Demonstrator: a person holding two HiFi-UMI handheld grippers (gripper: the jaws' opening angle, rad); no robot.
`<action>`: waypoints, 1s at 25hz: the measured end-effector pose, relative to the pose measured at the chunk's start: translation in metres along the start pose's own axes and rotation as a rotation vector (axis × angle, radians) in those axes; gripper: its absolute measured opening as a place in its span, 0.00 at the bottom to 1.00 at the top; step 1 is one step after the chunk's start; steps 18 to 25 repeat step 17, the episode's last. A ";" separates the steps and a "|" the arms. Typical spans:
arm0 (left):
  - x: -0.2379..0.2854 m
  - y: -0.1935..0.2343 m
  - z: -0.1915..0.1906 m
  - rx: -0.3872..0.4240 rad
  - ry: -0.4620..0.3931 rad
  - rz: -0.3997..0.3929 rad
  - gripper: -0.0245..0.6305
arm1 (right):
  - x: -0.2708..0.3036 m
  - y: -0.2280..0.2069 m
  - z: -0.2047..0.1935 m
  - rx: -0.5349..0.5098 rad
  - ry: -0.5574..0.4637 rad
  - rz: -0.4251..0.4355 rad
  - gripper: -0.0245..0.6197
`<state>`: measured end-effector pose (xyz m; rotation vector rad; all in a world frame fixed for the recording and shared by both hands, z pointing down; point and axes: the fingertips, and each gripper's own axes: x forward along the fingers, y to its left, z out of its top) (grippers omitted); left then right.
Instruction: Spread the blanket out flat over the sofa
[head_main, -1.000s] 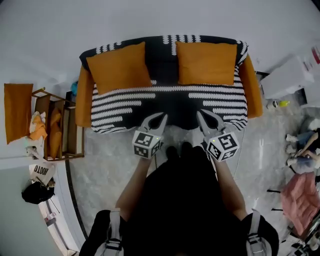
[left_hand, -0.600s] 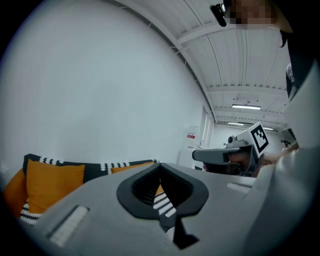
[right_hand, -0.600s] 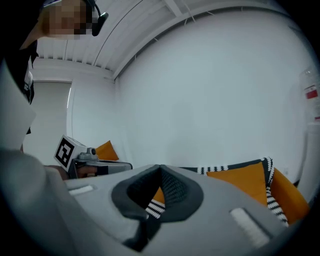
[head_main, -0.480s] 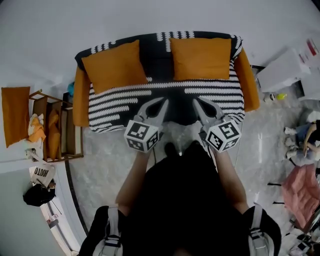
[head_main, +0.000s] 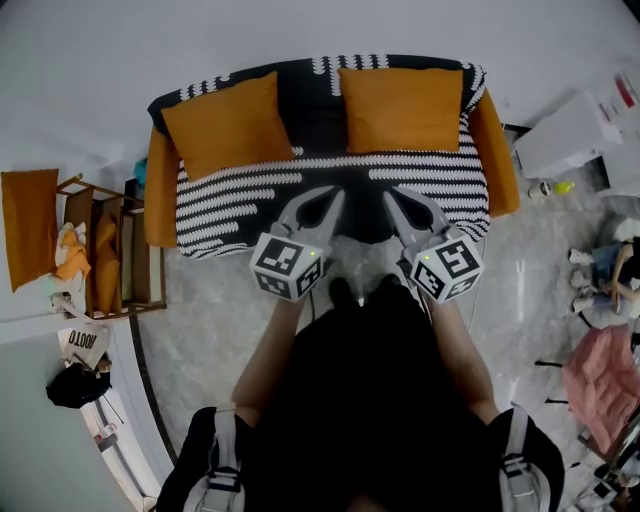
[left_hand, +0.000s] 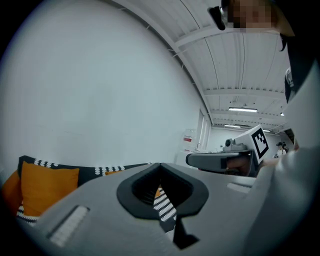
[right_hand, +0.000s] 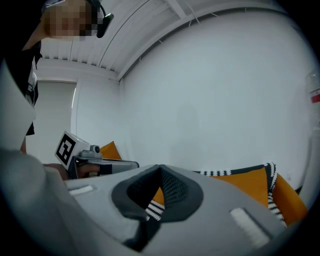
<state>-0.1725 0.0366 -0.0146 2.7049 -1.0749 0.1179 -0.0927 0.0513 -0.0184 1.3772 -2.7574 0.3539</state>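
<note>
The black-and-white striped blanket (head_main: 230, 205) lies spread over the orange sofa (head_main: 158, 205), covering seat and backrest, with its hem hanging down the front. Two orange cushions (head_main: 232, 122) (head_main: 400, 107) lean on the backrest on top of it. My left gripper (head_main: 335, 192) and right gripper (head_main: 388, 195) hover side by side above the seat's front edge, both shut with nothing held. In the left gripper view the shut jaw tips (left_hand: 160, 165) point at the sofa back, and the right gripper view shows the same (right_hand: 161, 167).
A wooden rack (head_main: 110, 255) with an orange cloth (head_main: 28, 225) stands left of the sofa, and a black bag (head_main: 75, 385) lies below it. White boxes (head_main: 575, 150), a seated person (head_main: 605, 290) and a pink cloth (head_main: 600, 390) are at the right.
Both grippers have risen a little and stayed shut. The sofa has slid slightly up and left in the head view.
</note>
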 end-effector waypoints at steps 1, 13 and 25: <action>-0.001 -0.001 0.000 0.002 0.001 -0.002 0.05 | 0.000 0.001 -0.001 -0.002 0.002 0.000 0.04; -0.007 -0.003 0.001 0.014 0.005 -0.004 0.05 | 0.000 0.008 -0.003 -0.018 0.010 0.002 0.04; -0.005 -0.006 0.000 0.019 0.009 -0.009 0.05 | -0.002 0.006 -0.002 -0.025 0.012 -0.001 0.04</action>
